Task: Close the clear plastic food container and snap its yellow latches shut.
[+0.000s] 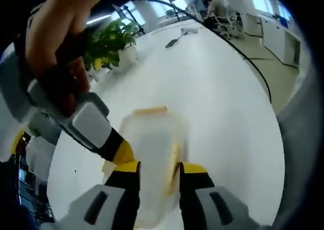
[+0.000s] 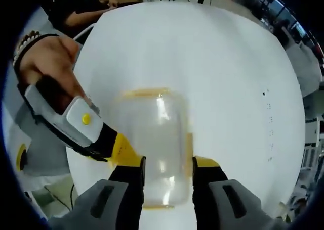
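Right gripper view: my right gripper (image 2: 168, 170) fingers straddle the container (image 2: 154, 144), not clenched; light, slick, rigid plastic, so press yellow latch (image 2: 189, 148) edges.

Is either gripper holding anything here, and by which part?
The clear container sits between both grippers' jaws, which flank its long sides by the yellow side latches. Blur hides whether the left gripper or the right gripper actually grips it.

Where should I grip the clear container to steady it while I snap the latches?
Grip the clear container across its two long side walls, coming in from the near short end as the right gripper does now. Those walls look flat and parallel, and this leaves the far yellow latch free.
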### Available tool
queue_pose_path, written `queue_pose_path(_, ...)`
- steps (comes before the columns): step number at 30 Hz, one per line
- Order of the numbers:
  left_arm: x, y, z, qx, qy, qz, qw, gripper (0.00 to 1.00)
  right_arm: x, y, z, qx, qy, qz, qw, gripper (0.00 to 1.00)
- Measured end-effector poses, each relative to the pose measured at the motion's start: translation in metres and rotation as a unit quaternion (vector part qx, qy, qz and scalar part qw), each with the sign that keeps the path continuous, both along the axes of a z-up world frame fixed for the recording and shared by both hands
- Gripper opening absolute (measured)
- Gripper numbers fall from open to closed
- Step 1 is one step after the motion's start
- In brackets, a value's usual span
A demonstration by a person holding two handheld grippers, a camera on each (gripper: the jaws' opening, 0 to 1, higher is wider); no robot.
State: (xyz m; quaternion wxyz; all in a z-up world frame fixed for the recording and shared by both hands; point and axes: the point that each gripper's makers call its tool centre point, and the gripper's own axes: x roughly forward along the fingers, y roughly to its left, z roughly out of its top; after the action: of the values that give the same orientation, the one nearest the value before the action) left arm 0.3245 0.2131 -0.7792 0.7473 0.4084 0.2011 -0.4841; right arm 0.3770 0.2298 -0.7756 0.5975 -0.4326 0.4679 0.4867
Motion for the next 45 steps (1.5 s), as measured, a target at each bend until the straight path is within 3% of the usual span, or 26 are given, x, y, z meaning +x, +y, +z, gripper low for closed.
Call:
queue_pose_path(2,0.002,0.0,0.001,0.012,-0.027,-0.003,0.9996,0.23,-0.003,0.002,-0.001,-0.004,0.005,0.011,0.9999,0.27)
queue_pose_path(7,0.002,0.0,0.0,0.011,-0.027,0.008,0.9995,0.23,-0.001,0.002,0.001,-0.003,-0.018,-0.007,0.9998,0.23)
queue_pose_path(8,0.001,-0.001,0.0,0.012,-0.032,0.011,0.9994,0.24,-0.018,0.005,-0.002,0.007,0.029,-0.008,0.9995,0.14)
queue_pose_path(9,0.002,-0.001,0.0,0.013,-0.033,0.013,0.9993,0.24,-0.005,0.005,0.0,-0.008,-0.031,0.022,0.9993,0.12)
queue_pose_path(12,0.001,-0.001,0.0,0.022,-0.04,0.022,0.9987,0.24,-0.009,0.006,-0.001,-0.028,-0.052,0.029,0.9979,0.05)
queue_pose_path(14,0.001,0.0,-0.001,0.043,-0.051,0.02,0.9976,0.24,-0.007,0.006,-0.002,-0.053,-0.08,0.065,0.9932,0.02)
queue_pose_path(16,0.001,0.0,-0.002,0.058,-0.064,0.014,0.9962,0.24,-0.008,0.006,-0.003,-0.07,-0.097,0.055,0.9914,0.01)
queue_pose_path(21,0.003,0.002,-0.001,0.042,-0.049,0.024,0.9976,0.24,-0.004,0.007,-0.004,-0.087,-0.123,0.034,0.9881,0.0)
queue_pose_path(27,0.002,0.001,0.003,-0.017,-0.012,0.044,0.9988,0.24,0.0,0.007,-0.002,-0.028,-0.129,-0.032,0.9907,0.0)
queue_pose_path(31,0.003,0.002,0.005,-0.063,-0.006,0.041,0.9971,0.24,0.0,0.006,0.002,0.071,-0.139,-0.085,0.984,0.0)
queue_pose_path(34,0.003,0.001,0.006,-0.117,0.009,0.057,0.9915,0.26,0.0,0.005,0.003,0.137,-0.15,-0.104,0.9735,0.0)
queue_pose_path(37,0.004,-0.001,0.011,-0.184,0.055,0.086,0.9775,0.27,0.001,0.005,0.006,0.198,-0.163,-0.13,0.9577,0.0)
queue_pose_path(38,0.006,0.0,0.014,-0.207,0.068,0.099,0.9709,0.27,0.004,0.001,0.009,0.23,-0.175,-0.152,0.9451,0.01)
queue_pose_path(41,0.002,0.003,0.019,-0.266,0.117,0.132,0.9478,0.21,0.006,-0.012,0.014,0.284,-0.198,-0.187,0.9194,0.08)
queue_pose_path(42,0.004,0.005,0.023,-0.288,0.116,0.141,0.94,0.21,0.005,-0.018,0.016,0.296,-0.203,-0.198,0.9122,0.08)
queue_pose_path(43,0.007,0.009,0.028,-0.31,0.105,0.148,0.9334,0.21,0.004,-0.027,0.019,0.313,-0.213,-0.216,0.9,0.08)
queue_pose_path(45,0.015,0.023,0.039,-0.354,0.085,0.179,0.9142,0.22,-0.002,-0.038,0.026,0.361,-0.215,-0.241,0.8747,0.09)
